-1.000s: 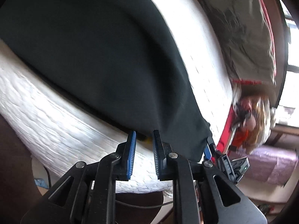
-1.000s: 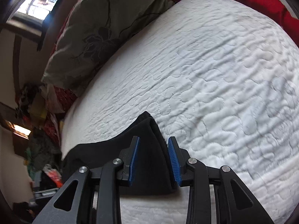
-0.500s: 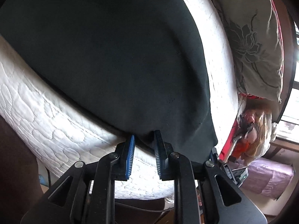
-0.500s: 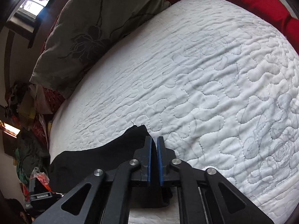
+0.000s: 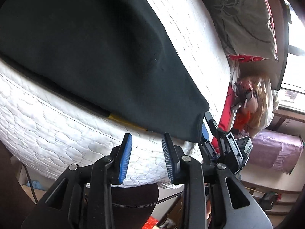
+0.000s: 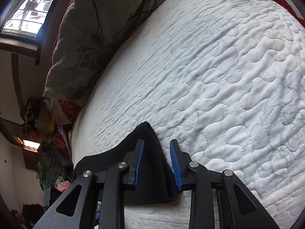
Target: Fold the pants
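Pants (image 5: 91,43) lie spread on the white quilted mattress (image 5: 47,126), dark fabric running to the near edge and draping slightly over it. A yellow strip (image 5: 125,121) shows under the hem at that edge.

Left gripper (image 5: 146,152): jaws have just been opening, now partly apart, blue pads (image 5: 124,158) clear. Nothing between them; hem sits just beyond the tips, over the mattress side. Not touching, as far as the blur allows.

Right gripper (image 6: 157,164): jaws have just been opening too, partly apart. A pants corner (image 6: 150,152) lies between them, peaked up on the mattress; left pad sits against or just beside the fabric, right pad apart from it. No pinch visible. In the left wrist view this gripper appears at the pants' right corner (image 5: 205,131).

Grey floral pillow (image 6: 85,43) lies at the head of the bed, well apart from the pants. Red bedding (image 5: 246,58) under it. Clutter (image 5: 253,103) beside the bed, window (image 6: 28,17) behind.
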`<action>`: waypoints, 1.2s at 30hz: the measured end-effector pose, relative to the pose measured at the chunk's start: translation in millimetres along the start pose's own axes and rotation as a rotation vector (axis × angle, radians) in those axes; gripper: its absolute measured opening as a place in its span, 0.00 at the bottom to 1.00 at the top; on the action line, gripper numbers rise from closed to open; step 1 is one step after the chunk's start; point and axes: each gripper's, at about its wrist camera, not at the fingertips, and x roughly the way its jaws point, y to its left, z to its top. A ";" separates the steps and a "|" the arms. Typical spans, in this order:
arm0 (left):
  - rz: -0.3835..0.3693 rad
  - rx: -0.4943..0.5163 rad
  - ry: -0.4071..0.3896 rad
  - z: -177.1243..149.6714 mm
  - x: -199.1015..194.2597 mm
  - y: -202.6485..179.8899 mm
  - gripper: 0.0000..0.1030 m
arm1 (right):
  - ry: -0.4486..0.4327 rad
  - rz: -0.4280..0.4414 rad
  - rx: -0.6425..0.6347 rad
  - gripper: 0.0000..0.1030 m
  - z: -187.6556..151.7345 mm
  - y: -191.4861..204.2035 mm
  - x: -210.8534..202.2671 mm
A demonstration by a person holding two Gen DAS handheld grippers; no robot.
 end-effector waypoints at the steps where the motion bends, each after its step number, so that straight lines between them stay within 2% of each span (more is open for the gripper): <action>1: -0.002 0.003 -0.012 1.9 -4.5 0.2 0.29 | -0.002 -0.001 -0.005 0.32 -0.3 1.9 0.4; 5: 0.009 -0.003 -0.102 16.5 -44.8 23.8 0.29 | -0.011 0.003 -0.007 0.33 -2.9 8.7 -2.0; 9: 0.042 -0.061 -0.177 32.6 -76.0 60.7 0.29 | -0.101 0.008 -0.036 0.33 -15.5 16.7 -26.0; 11: 0.032 -0.104 -0.168 36.0 -79.8 76.3 0.29 | -0.077 0.068 -0.045 0.33 -26.1 26.6 -28.3; 14: 0.017 -0.117 -0.152 35.4 -75.5 82.0 0.29 | 0.072 0.148 -0.096 0.33 -55.6 54.0 -6.9; 17: 0.015 -0.104 -0.128 33.6 -70.5 81.3 0.29 | 0.197 0.177 -0.078 0.33 -84.8 72.1 24.9; 19: 0.024 -0.100 -0.124 34.5 -67.9 79.1 0.29 | 0.231 0.175 -0.059 0.33 -97.8 78.8 41.4; 27: 0.029 -0.139 -0.118 46.5 -57.6 79.7 0.29 | 0.238 0.124 0.051 0.33 -109.6 86.1 70.1; 34: 0.047 -0.154 -0.113 49.8 -54.1 80.7 0.28 | 0.193 0.116 0.140 0.33 -117.2 85.1 77.0; 35: 0.057 -0.157 -0.113 49.9 -54.1 80.1 0.24 | 0.184 0.110 0.149 0.30 -117.5 83.9 76.8; 36: 0.082 -0.158 -0.115 50.9 -55.8 81.6 0.10 | 0.176 0.100 0.148 0.18 -117.0 85.9 78.3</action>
